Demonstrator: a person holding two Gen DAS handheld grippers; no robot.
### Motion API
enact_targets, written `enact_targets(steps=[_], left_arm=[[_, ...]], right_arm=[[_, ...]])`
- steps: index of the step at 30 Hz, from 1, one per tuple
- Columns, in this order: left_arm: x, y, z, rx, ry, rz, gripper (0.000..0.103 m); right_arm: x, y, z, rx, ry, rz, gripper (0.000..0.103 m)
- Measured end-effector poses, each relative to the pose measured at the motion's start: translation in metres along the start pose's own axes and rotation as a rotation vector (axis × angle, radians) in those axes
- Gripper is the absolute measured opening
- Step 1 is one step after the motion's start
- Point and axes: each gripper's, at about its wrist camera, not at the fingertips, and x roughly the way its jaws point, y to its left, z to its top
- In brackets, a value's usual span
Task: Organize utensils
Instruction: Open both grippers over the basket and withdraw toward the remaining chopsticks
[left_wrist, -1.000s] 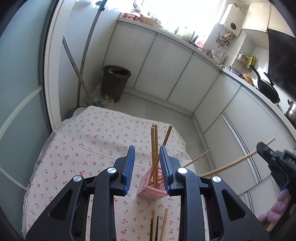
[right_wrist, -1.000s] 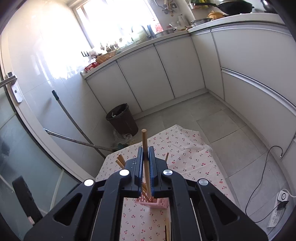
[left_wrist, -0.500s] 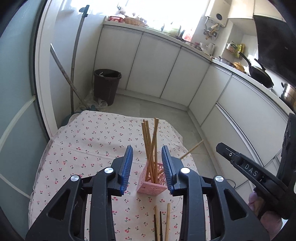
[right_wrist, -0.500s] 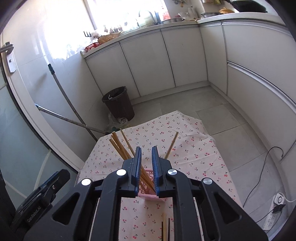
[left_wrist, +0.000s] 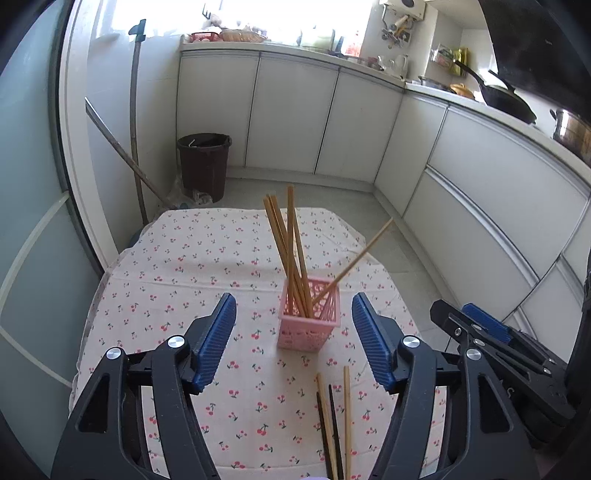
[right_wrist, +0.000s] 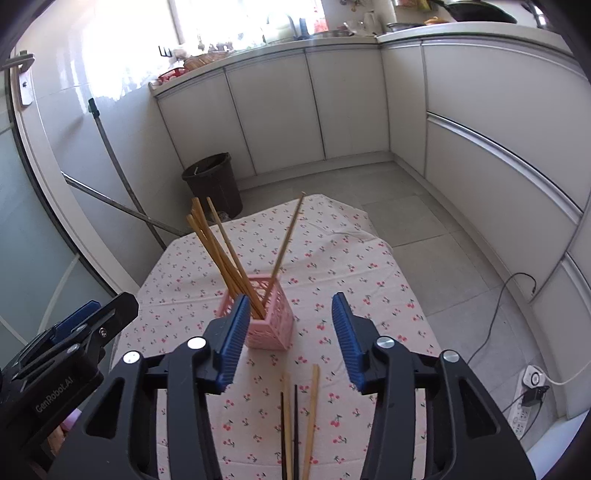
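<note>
A pink lattice holder (left_wrist: 309, 320) stands on the cherry-print tablecloth (left_wrist: 192, 258) and holds several wooden chopsticks (left_wrist: 290, 251); one leans far right (left_wrist: 354, 260). The holder also shows in the right wrist view (right_wrist: 269, 325) with its chopsticks (right_wrist: 221, 254). Loose wooden and dark chopsticks lie on the cloth near me (left_wrist: 334, 421), also seen in the right wrist view (right_wrist: 297, 417). My left gripper (left_wrist: 293, 341) is open and empty, just short of the holder. My right gripper (right_wrist: 288, 336) is open and empty, its left pad beside the holder. Each gripper shows in the other's view (left_wrist: 487, 332) (right_wrist: 74, 332).
A dark bin (left_wrist: 204, 162) and a mop handle (left_wrist: 135, 110) stand on the floor beyond the table. White cabinets (left_wrist: 332, 118) line the back and right. A power strip with cable (right_wrist: 528, 391) lies on the floor at the right.
My right gripper let go of the wooden chopstick, which now stands in the holder. Both grippers opened wide and drew back from the holder.
</note>
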Motion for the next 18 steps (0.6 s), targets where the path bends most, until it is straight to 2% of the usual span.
enact_targets(steps=[3, 4, 6, 9, 18], left_arm=[[0.001, -0.002, -0.009, 0.011, 0.014, 0.005, 0.067], [0.001, -0.002, -0.011, 0.011, 0.014, 0.008, 0.069], [-0.001, -0.003, -0.015, 0.007, 0.012, 0.015, 0.078], [-0.003, -0.003, -0.021, 0.005, 0.007, 0.028, 0.083], [-0.001, -0.008, -0.037, 0.030, 0.034, 0.048, 0.091]], right_arm=[[-0.003, -0.006, -0.007, 0.009, 0.002, -0.024, 0.054], [-0.004, -0.009, -0.010, 0.011, 0.002, -0.033, 0.058], [-0.006, -0.013, -0.016, 0.016, -0.001, -0.052, 0.064], [-0.010, -0.017, -0.025, 0.018, -0.008, -0.082, 0.070], [-0.013, -0.036, -0.045, 0.057, 0.007, -0.130, 0.081]])
